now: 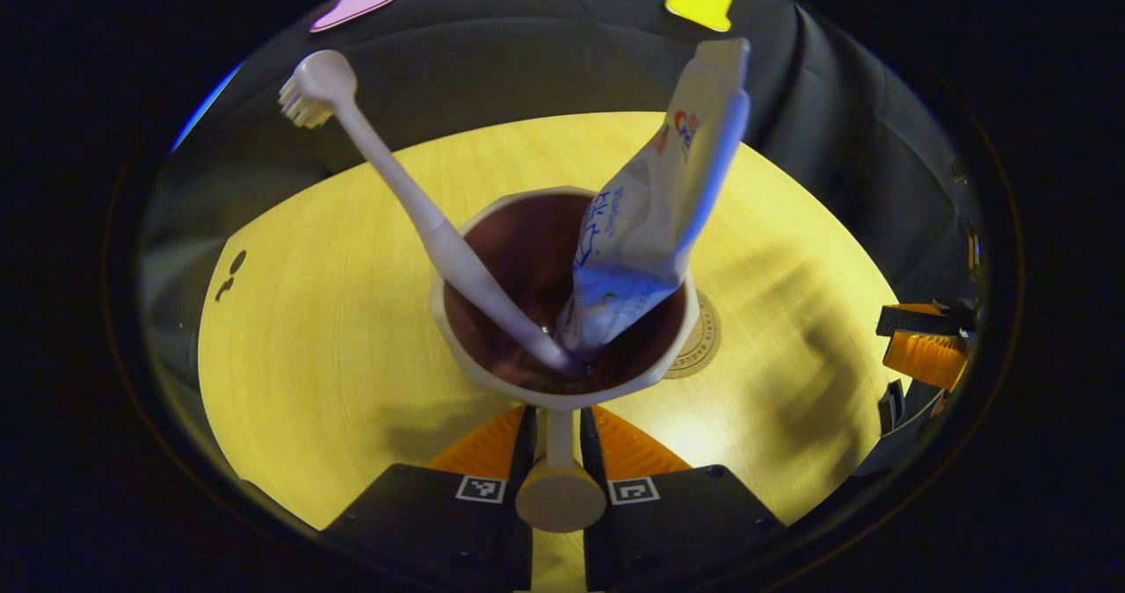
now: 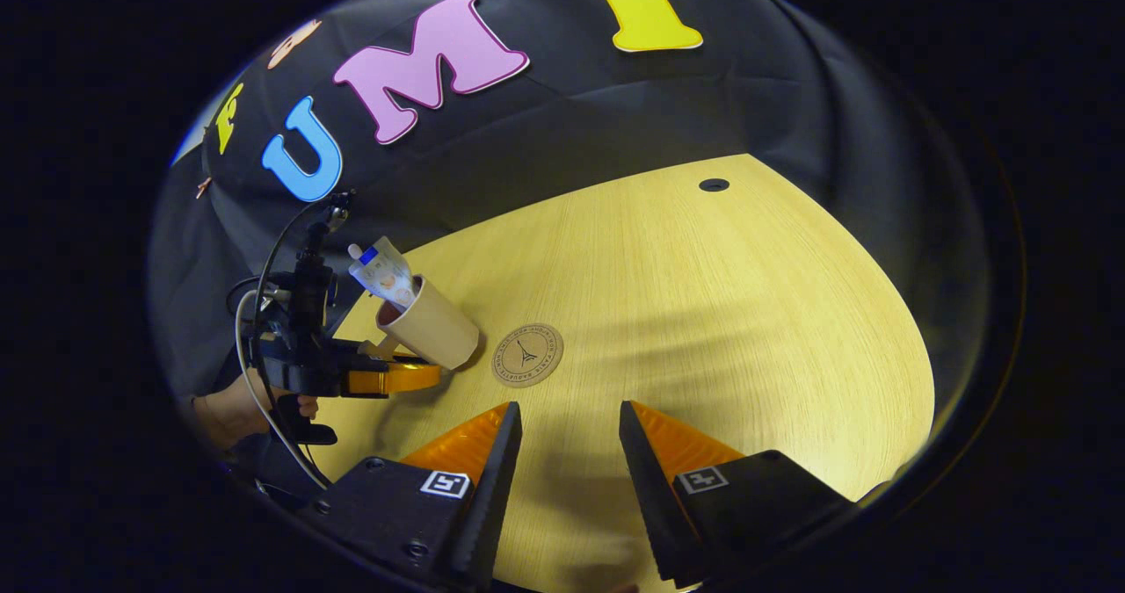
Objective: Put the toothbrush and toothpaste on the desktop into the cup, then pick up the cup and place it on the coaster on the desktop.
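Note:
A cream cup [image 1: 457, 356] with a dark inside sits right in front of my left gripper [image 1: 560, 413], which is shut on the cup's handle [image 1: 560, 479]. Inside it a white toothbrush [image 1: 413, 206] leans left and a white toothpaste tube [image 1: 659, 215] leans right. The round coaster [image 1: 701, 344] peeks out behind the cup's right side. In the right gripper view, the cup [image 2: 431, 325] is tilted just left of the coaster [image 2: 527, 356], held by the left gripper [image 2: 387, 378], with the toothpaste [image 2: 382, 272] sticking out. My right gripper [image 2: 567, 426] is open over bare table, near the coaster.
The yellow wooden table [image 2: 747, 312] has a small dark hole [image 2: 714, 184] near its far edge. A hand [image 2: 237, 413] holds the left gripper, with cables above it. The right gripper [image 1: 923, 338] shows at the far right of the left gripper view.

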`<state>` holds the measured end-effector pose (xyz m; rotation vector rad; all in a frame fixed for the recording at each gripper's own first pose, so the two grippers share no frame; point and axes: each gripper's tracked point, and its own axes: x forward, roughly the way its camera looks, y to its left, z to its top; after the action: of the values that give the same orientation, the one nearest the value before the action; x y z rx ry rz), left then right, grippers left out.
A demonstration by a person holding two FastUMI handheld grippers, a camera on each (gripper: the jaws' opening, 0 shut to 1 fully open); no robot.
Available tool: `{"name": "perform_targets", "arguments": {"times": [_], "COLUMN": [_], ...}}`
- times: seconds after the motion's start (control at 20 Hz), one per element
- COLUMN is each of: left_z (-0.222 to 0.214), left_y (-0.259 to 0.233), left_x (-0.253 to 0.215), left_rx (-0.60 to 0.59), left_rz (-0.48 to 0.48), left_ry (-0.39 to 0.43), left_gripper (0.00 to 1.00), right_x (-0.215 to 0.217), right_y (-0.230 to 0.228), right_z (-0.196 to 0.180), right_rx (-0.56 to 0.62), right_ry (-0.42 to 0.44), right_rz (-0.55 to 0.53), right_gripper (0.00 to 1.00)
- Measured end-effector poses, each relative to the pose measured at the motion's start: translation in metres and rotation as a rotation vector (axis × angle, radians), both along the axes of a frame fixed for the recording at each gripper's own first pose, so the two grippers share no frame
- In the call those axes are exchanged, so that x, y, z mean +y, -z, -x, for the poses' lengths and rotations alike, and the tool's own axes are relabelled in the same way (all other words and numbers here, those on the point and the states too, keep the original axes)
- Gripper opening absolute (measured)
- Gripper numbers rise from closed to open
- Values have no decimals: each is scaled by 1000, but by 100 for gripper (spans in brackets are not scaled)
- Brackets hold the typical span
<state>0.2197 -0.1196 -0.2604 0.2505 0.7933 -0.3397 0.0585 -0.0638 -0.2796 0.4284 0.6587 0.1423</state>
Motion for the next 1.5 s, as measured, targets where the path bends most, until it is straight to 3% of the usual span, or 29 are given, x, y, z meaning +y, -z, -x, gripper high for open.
{"name": "perform_targets", "arguments": {"times": [0.1,0.45,0.5,0.55,0.6,0.7,0.75,1.05,1.1,1.2,1.35,1.4,1.45,1.5], "left_z": [-1,-6,-7,-9,-8,-6,-6,-6,-6,-6,-1,1,2,1], "left_y": [1,3,5,8,7,7,6,6,6,7,8,7,7,8], "left_x": [-20,-64,-70,-73,-69,-67,-67,-66,-66,-67,-69,-69,-69,-73], "left_rx": [-1,8,10,13,16,27,27,26,25,26,30,28,26,25], "left_rz": [7,-1,-7,-14,-18,-24,-31,-45,-42,-41,-51,-51,-48,-41], "left_ry": [28,93,97,101,103,103,103,104,101,96,92,94,98,104], "left_gripper": [28,28,23,32,28,32,28,28,33,24,36,32,34,36], "right_x": [-7,-38,-41,-45,-49,-55,-58,-66,-67,-67,-66,-65,-65,-64], "right_y": [3,11,12,13,13,14,15,19,18,17,16,15,15,13], "right_z": [3,17,18,19,22,23,24,24,24,24,24,25,26,26], "right_rx": [5,21,25,28,29,34,36,52,49,47,45,44,39,37], "right_ry": [14,67,74,80,86,95,98,118,118,116,113,110,109,108], "right_rz": [-7,3,3,3,1,-1,2,-15,-14,-13,-12,-12,-11,-11], "right_gripper": [76,79,79,79,79,79,79,79,79,79,81,72,83,83]}}
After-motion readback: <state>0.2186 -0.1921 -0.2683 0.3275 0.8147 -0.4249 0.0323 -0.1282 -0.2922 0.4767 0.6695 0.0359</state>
